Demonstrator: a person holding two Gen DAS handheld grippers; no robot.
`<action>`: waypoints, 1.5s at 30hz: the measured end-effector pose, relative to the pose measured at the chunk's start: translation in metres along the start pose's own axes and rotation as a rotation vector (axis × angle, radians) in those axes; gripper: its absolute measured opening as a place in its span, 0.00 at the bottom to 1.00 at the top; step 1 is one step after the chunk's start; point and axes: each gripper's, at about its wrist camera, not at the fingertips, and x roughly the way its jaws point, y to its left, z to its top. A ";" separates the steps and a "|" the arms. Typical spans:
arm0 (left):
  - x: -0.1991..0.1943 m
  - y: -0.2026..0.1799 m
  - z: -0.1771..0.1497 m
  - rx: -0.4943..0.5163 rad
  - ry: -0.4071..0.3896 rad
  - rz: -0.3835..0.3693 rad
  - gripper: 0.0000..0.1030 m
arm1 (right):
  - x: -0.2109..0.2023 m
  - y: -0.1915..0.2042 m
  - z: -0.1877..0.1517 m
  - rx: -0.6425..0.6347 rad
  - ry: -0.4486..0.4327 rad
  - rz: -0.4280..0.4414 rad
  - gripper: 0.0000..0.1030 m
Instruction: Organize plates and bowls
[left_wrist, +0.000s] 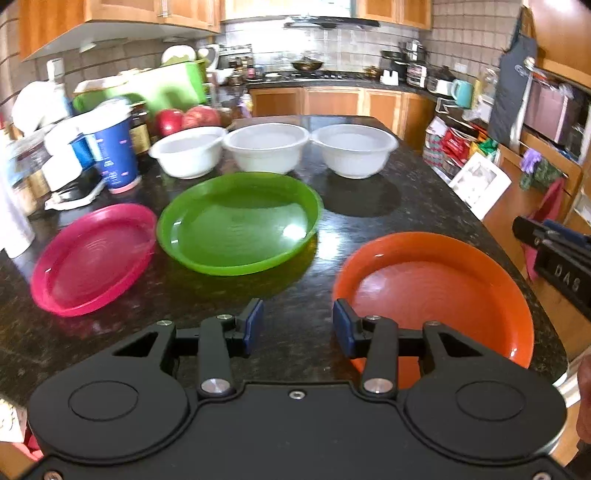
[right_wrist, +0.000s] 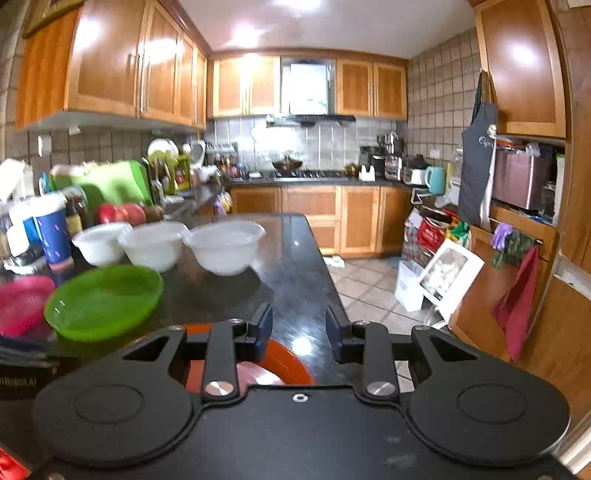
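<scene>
On the dark granite counter (left_wrist: 295, 280) lie a pink plate (left_wrist: 92, 258) at the left, a green plate (left_wrist: 240, 225) in the middle and an orange plate (left_wrist: 436, 295) at the near right. Three white bowls (left_wrist: 266, 146) stand in a row behind them. My left gripper (left_wrist: 298, 326) is open above the counter, its right pad beside the orange plate's left rim, with nothing between the pads. My right gripper (right_wrist: 299, 332) is open too, just past the orange plate (right_wrist: 284, 362), nothing held. It also shows at the right edge of the left wrist view, right gripper (left_wrist: 554, 254).
Clutter fills the counter's left end: a blue cup (left_wrist: 112, 151), jars, red apples (left_wrist: 184, 118) and a green dish rack (left_wrist: 162, 86). The counter's right edge (right_wrist: 325, 266) drops to a tiled floor with bags and a white box (right_wrist: 450, 273). Cabinets line the back wall.
</scene>
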 end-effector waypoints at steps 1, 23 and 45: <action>-0.002 0.005 0.000 -0.009 -0.002 0.012 0.50 | -0.001 0.004 0.002 0.001 -0.003 0.006 0.32; -0.010 0.175 0.006 -0.049 -0.057 0.135 0.53 | -0.013 0.178 0.027 0.004 0.065 0.268 0.38; 0.040 0.268 0.021 0.020 0.004 0.043 0.49 | 0.060 0.311 -0.003 0.007 0.328 0.258 0.24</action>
